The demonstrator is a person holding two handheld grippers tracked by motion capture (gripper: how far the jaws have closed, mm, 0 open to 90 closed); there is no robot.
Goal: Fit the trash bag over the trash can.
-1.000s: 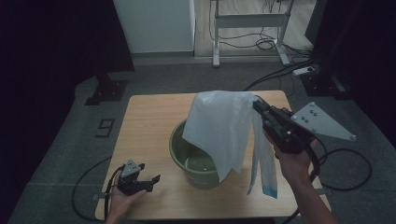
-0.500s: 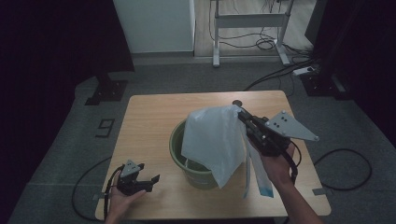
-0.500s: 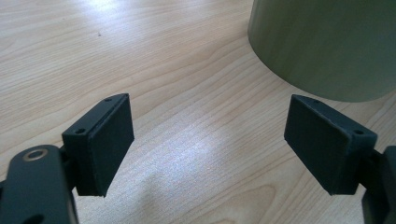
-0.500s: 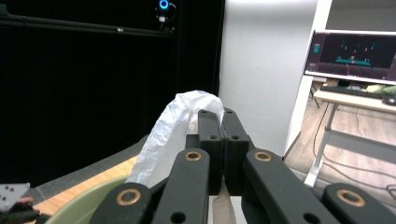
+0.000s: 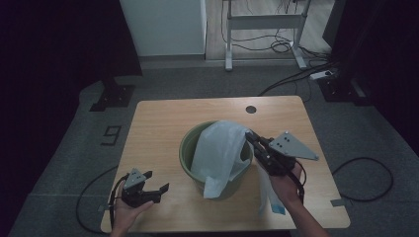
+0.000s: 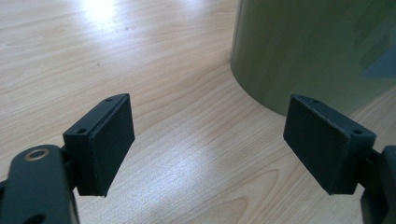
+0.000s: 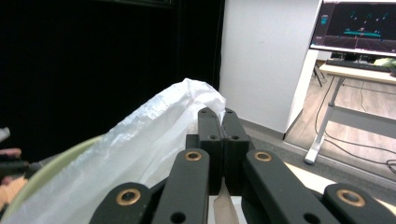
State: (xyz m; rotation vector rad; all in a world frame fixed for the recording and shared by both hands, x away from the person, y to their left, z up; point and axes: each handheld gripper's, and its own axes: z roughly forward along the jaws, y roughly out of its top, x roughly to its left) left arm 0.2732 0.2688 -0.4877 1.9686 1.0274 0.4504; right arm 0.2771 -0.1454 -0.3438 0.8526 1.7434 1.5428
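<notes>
In the high view I have the right tongs [image 5: 251, 137] right of centre, just past the right rim of the green bin [image 5: 187, 148], and they are clenched on a fold of the white plastic bag [image 5: 220, 148]. The bag drapes from that pinch across the bin's mouth, part of it hanging down the outside of the near wall toward the lower middle of the frame, while another strip with a bluish end trails down below the tongs over the tabletop [image 5: 158, 118]. In the right gripper view the two black jaws stand pressed flat together at centre frame, with the crinkled bag [image 7: 154, 126] bunched just to their left and rising above their tips; the bin's pale green rim [image 7: 44, 170] curves through the lower left of that frame, and a lit monitor [image 7: 357, 23] sits in the upper right corner. My left tongs [image 5: 157, 189] rest low at the lower left of the tabletop in the high view, well apart from the bag and a little way left of the bin. In the left gripper view their jaws are spread wide and released, with bare wood grain between the pads [image 6: 109, 140] and the bin's green wall [image 6: 308, 51] filling the upper right, near the right-hand pad but not touching it.
</notes>
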